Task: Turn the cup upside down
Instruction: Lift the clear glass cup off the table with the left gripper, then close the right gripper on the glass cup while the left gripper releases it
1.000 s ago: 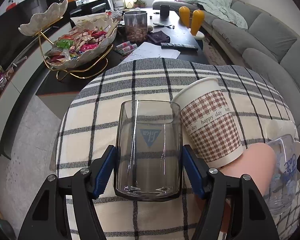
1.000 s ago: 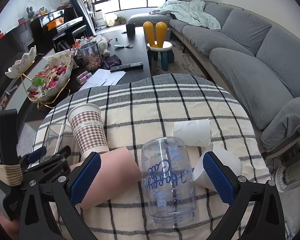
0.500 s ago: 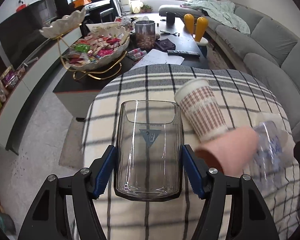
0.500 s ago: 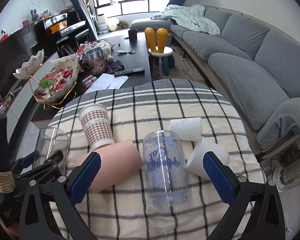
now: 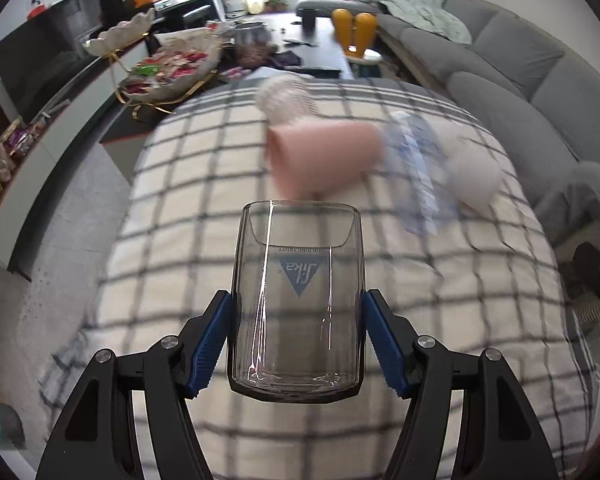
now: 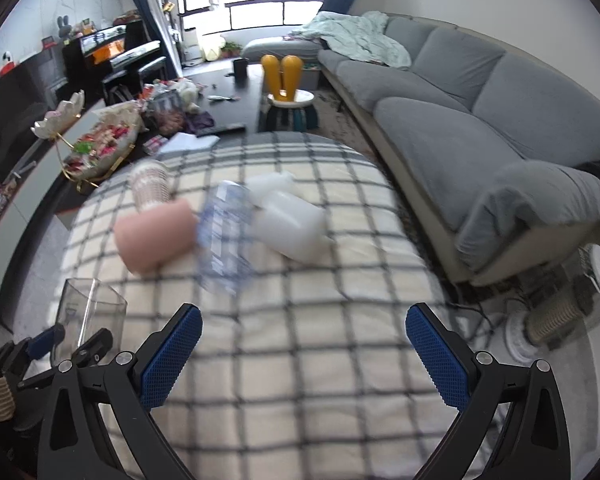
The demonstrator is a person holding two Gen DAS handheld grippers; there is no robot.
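Left gripper (image 5: 298, 334): clamped on glass (image 5: 298, 300), blue pads (image 5: 210, 340) pressed against both sides near thick base; grip unchanged from 1.0 s ago.
Glass: clear tumbler, mouth pointing away from camera, base toward it; blue triangle logo reads upside down in left wrist view. Held above table (image 5: 180, 208), raised since 1.0 s ago, when seated beside houndstooth cup (image 5: 286, 98).
Glass, right wrist view (image 6: 90, 312): seen at lower left, mouth up, well apart from pink cup (image 6: 154, 236).
Right gripper (image 6: 304, 358): spread wide, nothing between blue pads (image 6: 172, 356). Pulled back from printed cup (image 6: 224, 236); 1.0 s ago, pads flanked that cup.
Pink cup (image 5: 324, 160): on side, on table, beyond glass; touching houndstooth cup at far side.
Houndstooth cup: far side of pink cup; upright or tilted not clear through blur.
Printed cup (image 5: 416, 172): clear with blue print, lying just right of pink cup; 1.0 s ago upright between right pads.
White cups (image 6: 288, 216): two, on sides, right of printed cup.
Table: round, covered in plaid cloth; farther from both cameras than 1.0 s ago.
Blur: heavy on table and cups in both views; glass and grippers sharp.
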